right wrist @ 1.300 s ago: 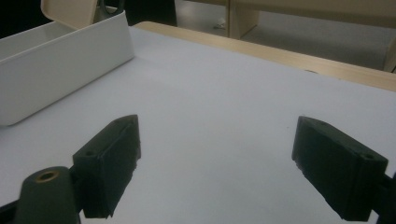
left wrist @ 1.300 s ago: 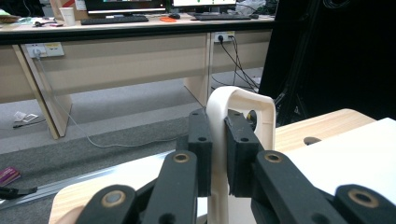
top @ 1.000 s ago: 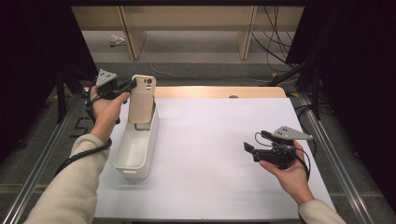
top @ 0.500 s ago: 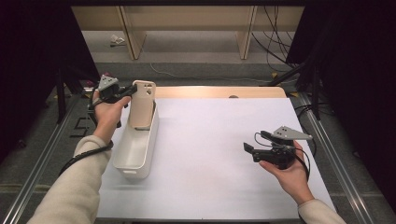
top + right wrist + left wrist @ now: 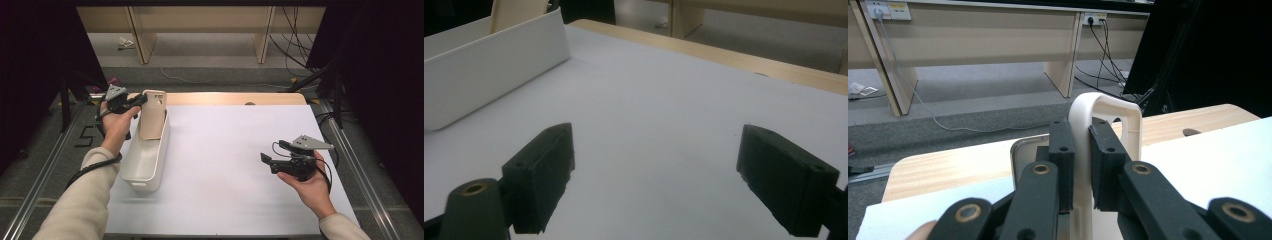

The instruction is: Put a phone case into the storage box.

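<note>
A beige phone case (image 5: 151,120) with a cut-out near its top stands upright in the far end of a long white bin (image 5: 141,184) at the table's left. My left gripper (image 5: 138,101) is shut on the case's upper edge. In the left gripper view the two black pads (image 5: 1062,150) press on the thin cream edge of the case (image 5: 1108,107). My right gripper (image 5: 265,159) rests in a hand at the right, low over the white sheet, its jaws wide open on nothing. In the right gripper view the right gripper (image 5: 656,175) faces the bin (image 5: 489,55).
A white sheet (image 5: 235,150) covers most of the wooden table (image 5: 235,98), whose far edge shows bare wood. Metal rails (image 5: 45,170) run along both sides. Beyond the table are a grey floor, wooden furniture legs and cables.
My left hand has sunk a little, carrying the phone case lower into the bin's far end. The right hand has kept still.
</note>
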### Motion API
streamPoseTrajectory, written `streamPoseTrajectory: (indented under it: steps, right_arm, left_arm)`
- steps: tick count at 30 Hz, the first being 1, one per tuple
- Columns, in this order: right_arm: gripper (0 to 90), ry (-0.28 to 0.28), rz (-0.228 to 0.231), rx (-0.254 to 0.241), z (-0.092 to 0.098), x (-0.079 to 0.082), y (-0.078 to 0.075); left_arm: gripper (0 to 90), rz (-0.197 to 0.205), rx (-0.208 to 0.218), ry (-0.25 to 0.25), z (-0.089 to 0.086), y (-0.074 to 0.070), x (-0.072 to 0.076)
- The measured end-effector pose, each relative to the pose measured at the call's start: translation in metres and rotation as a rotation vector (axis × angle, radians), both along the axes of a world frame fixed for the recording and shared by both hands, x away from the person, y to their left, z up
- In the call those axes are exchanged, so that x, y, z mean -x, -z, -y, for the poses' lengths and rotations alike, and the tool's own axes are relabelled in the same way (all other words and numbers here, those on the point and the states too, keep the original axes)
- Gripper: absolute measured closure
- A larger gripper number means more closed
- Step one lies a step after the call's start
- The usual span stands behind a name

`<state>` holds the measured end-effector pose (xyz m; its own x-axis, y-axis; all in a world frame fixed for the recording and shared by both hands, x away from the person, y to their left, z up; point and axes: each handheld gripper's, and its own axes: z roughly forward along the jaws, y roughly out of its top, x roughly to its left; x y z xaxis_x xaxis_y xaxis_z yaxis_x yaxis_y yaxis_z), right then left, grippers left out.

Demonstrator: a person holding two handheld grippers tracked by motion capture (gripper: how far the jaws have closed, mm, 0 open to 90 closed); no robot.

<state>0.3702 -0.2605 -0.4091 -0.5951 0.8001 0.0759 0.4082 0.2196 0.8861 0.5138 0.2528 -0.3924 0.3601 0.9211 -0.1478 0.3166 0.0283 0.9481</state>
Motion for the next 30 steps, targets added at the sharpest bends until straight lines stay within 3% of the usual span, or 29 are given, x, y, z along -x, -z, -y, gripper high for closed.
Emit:
streamPoseTrajectory:
  steps: [21,30]
  right_arm:
    - [16.3,-0.005,-0.003,0.0,0.0,0.0,0.0]
    - [16.3,-0.005,-0.004,0.0,0.0,-0.001,0.0]
  left_arm:
    - [79.6,-0.048,-0.012,-0.008,-0.003,0.016,-0.004]
    - [77.5,-0.063,-0.048,-0.026,-0.005,0.02,-0.007]
